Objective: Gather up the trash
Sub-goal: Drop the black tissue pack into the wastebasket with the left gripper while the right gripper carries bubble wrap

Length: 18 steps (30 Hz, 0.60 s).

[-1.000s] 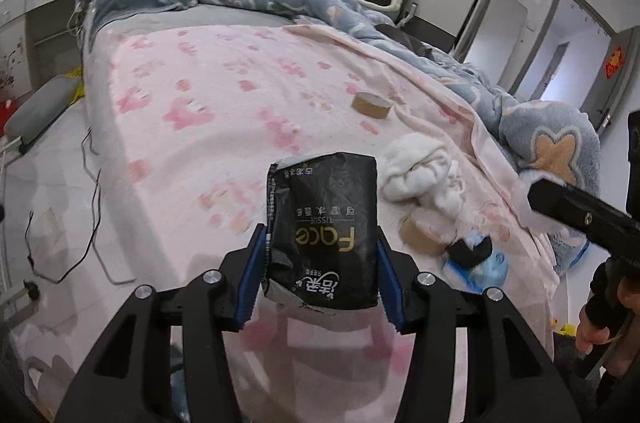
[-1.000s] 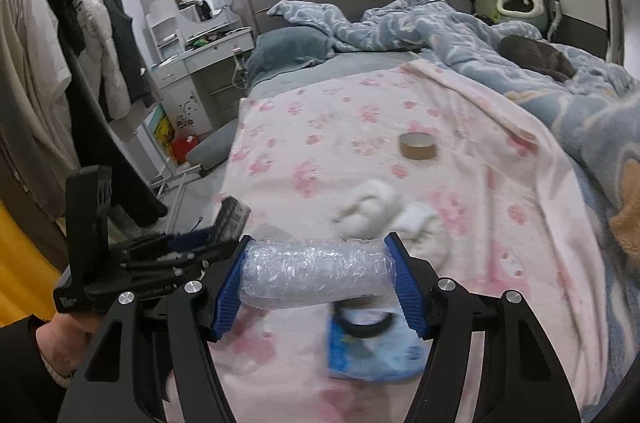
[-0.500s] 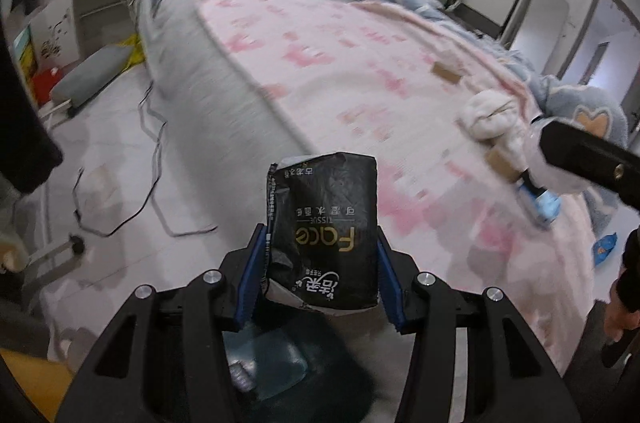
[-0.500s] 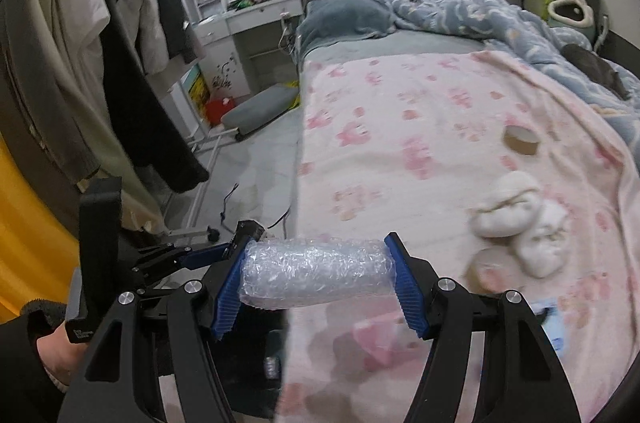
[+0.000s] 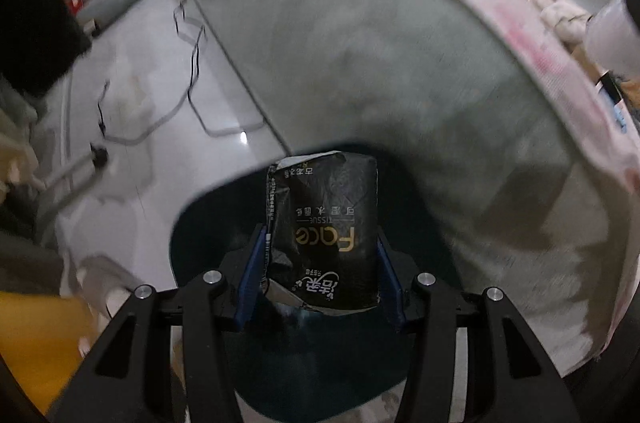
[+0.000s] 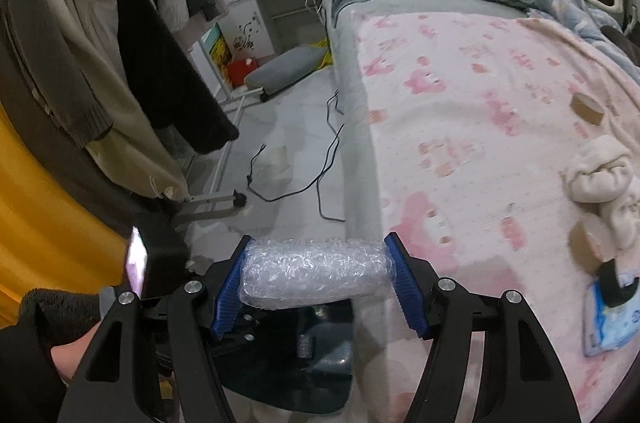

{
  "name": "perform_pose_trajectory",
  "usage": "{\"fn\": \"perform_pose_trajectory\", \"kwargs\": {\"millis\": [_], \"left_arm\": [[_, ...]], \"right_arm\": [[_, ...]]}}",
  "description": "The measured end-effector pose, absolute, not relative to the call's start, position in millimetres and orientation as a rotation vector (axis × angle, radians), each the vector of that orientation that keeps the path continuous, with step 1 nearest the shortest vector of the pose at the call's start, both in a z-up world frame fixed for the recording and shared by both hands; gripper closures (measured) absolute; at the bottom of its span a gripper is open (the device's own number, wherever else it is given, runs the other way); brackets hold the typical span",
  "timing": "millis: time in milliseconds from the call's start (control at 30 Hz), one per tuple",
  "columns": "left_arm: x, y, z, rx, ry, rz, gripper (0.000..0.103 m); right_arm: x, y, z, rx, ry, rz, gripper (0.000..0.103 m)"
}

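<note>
My left gripper (image 5: 320, 279) is shut on a black tissue pack (image 5: 326, 235) and holds it right above a dark trash bin (image 5: 316, 375) on the floor beside the bed. My right gripper (image 6: 318, 283) is shut on a roll of clear bubble wrap (image 6: 316, 277), held crosswise over the bed's edge; the dark bin (image 6: 288, 363) shows below it. Still on the pink blanket are a tape roll (image 6: 587, 109), white crumpled socks (image 6: 604, 183), a black ring (image 6: 614, 283) and a blue packet (image 6: 612, 319).
The grey mattress side (image 5: 400, 71) rises right of the bin. Black cables (image 6: 320, 179) lie on the pale floor. A clothes rack with coats (image 6: 120, 43) stands left, a yellow surface (image 6: 44, 215) beside it. A grey cushion (image 6: 286, 67) lies near the dresser.
Both grippers have swung left off the bed and down toward the floor. The left one now hangs with the tissue pack over the bin; the right follows with the bubble wrap.
</note>
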<state>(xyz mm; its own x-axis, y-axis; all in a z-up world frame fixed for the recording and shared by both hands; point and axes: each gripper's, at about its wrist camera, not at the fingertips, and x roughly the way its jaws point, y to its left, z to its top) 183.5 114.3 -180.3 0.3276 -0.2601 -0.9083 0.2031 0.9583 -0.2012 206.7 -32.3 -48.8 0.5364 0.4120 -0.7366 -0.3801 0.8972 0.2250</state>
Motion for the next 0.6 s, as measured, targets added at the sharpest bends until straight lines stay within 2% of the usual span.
{"fn": "perform_pose_trajectory", "kwargs": {"millis": [400, 500, 600], "left_arm": [[177.9, 136.5, -233.4, -0.191, 1.406, -0.279, 0.049], [175.8, 137.8, -238.3, -0.179, 1.412, -0.275, 0.044], [175.5, 144.6, -237.4, -0.195, 1.394, -0.263, 0.031]], "right_arm": [[207.0, 3.7, -78.1, 0.003, 0.97, 0.508, 0.036], [209.2, 10.7, -84.8, -0.01, 0.985, 0.515, 0.036], [212.7, 14.8, -92.5, -0.025, 1.002, 0.524, 0.036]]}}
